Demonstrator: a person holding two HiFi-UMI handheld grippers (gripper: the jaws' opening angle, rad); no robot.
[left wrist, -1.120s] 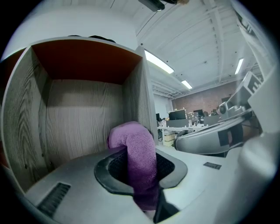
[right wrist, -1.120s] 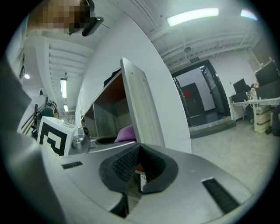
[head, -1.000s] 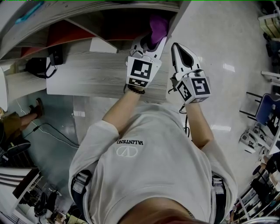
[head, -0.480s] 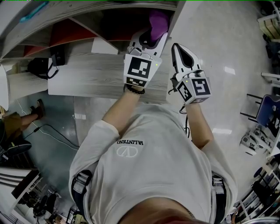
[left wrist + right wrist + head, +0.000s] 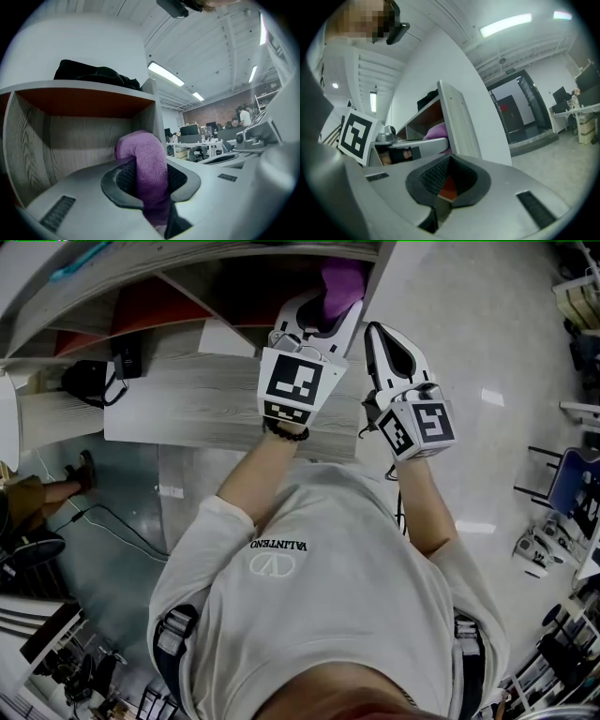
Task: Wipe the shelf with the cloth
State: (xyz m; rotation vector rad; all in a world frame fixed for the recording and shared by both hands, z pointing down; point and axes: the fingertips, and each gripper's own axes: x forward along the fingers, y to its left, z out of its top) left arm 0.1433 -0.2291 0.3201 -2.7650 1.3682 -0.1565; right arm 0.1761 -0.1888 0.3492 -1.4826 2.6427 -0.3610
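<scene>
A purple cloth [image 5: 341, 285] is pinched in my left gripper [image 5: 322, 315], which is shut on it and reaches into the right-hand compartment of the wood-grain shelf [image 5: 206, 404]. In the left gripper view the cloth [image 5: 146, 164] bulges up between the jaws, in front of the compartment's grey back wall [image 5: 79, 138]. My right gripper [image 5: 377, 338] hangs just right of the shelf's white side panel [image 5: 459, 124], shut and holding nothing. From the right gripper view [image 5: 443, 187] the cloth [image 5: 437, 131] shows beyond the panel's edge.
A black bag [image 5: 89, 381] and a white box [image 5: 225, 338] lie on the shelf's wood-grain board. Dark fabric [image 5: 96, 75] sits on the shelf top. A cable [image 5: 112, 521] runs over the floor at left. Chairs and racks [image 5: 572, 474] stand far right.
My left gripper has pushed a little farther up into the compartment with the cloth. The right gripper has shifted only slightly.
</scene>
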